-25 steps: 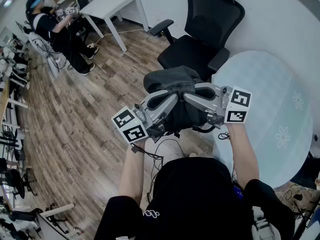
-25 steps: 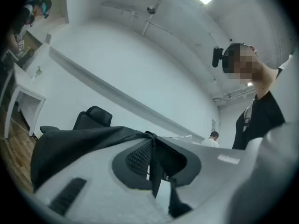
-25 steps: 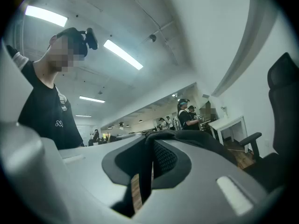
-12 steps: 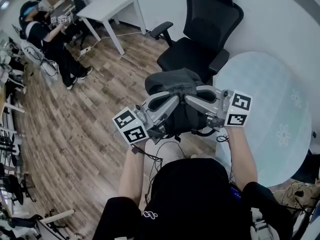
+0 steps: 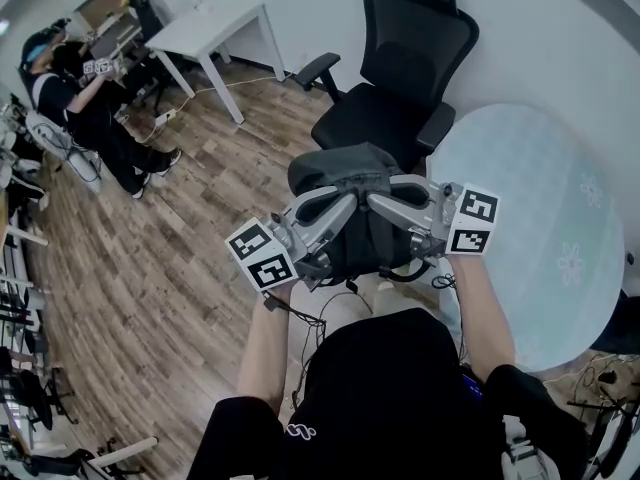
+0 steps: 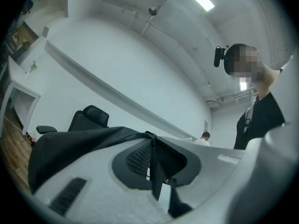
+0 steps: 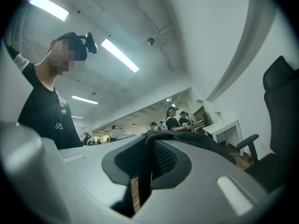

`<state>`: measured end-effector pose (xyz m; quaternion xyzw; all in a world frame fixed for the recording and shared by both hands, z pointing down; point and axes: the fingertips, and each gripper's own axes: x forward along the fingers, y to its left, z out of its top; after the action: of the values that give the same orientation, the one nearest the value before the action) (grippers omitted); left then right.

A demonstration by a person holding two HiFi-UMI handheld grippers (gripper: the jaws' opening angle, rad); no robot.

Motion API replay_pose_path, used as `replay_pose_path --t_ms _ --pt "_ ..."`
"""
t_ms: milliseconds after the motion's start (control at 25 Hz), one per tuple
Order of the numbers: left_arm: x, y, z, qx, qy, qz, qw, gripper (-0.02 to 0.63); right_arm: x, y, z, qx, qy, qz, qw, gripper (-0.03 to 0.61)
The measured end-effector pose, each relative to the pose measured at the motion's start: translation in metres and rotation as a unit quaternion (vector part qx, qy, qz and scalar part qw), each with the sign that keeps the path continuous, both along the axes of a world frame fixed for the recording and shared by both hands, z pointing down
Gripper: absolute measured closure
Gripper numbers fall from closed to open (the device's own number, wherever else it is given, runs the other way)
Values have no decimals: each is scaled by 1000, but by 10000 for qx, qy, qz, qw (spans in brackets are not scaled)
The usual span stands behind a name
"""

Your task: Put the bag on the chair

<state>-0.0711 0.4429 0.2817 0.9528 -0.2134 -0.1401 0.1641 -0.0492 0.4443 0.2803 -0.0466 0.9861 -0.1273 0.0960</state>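
Note:
A dark grey bag [image 5: 345,168] hangs in the air between my two grippers, in front of the black office chair [image 5: 385,103]. My left gripper [image 5: 352,200] is shut on a strap or fold of the bag [image 6: 152,153]. The right gripper [image 5: 372,198] is likewise shut on the bag's fabric [image 7: 145,167]. Both grippers point up and inward, meeting over the bag's top. The chair's seat [image 5: 375,118] lies just beyond the bag and nothing is on it. The bag's lower part is hidden behind the grippers.
A round pale blue table [image 5: 535,218] stands at the right, close to the chair. A white desk [image 5: 215,28] stands at the back left. A seated person [image 5: 75,93] with grippers is at the far left. Wooden floor [image 5: 150,248] stretches to the left.
The view has shifted slightly, and the chair and bag sit a little higher in the frame. The seated person at the left has drifted further left. Both grips on the bag are unchanged.

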Motion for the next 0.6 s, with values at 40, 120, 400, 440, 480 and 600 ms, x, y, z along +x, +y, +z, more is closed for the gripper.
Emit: replay_pose_path --t_ms 40,120,400,440,480,600 --pt "-8 -1 -2 11 24 20 10000 583 -8 0 -2 22 1 15 10000 532" --pt "-23 -4 -6 21 65 46 10000 583 -23 -3 -6 53 -4 39 10000 532" --pt "-37 -50 1 -22 61 28 10000 583 -37 -49 1 98 -38 26 9999 532" --pt "-37 -63 4 -32 47 31 10000 583 -37 -62 3 91 -61 18 9999 532" --pt "-37 -77 8 -60 29 28 10000 583 -37 -77 8 66 -86 10 9999 532" --pt "-38 -129 25 -210 -8 -22 9998 583 -38 -128 25 -49 -149 -47 9999 532"
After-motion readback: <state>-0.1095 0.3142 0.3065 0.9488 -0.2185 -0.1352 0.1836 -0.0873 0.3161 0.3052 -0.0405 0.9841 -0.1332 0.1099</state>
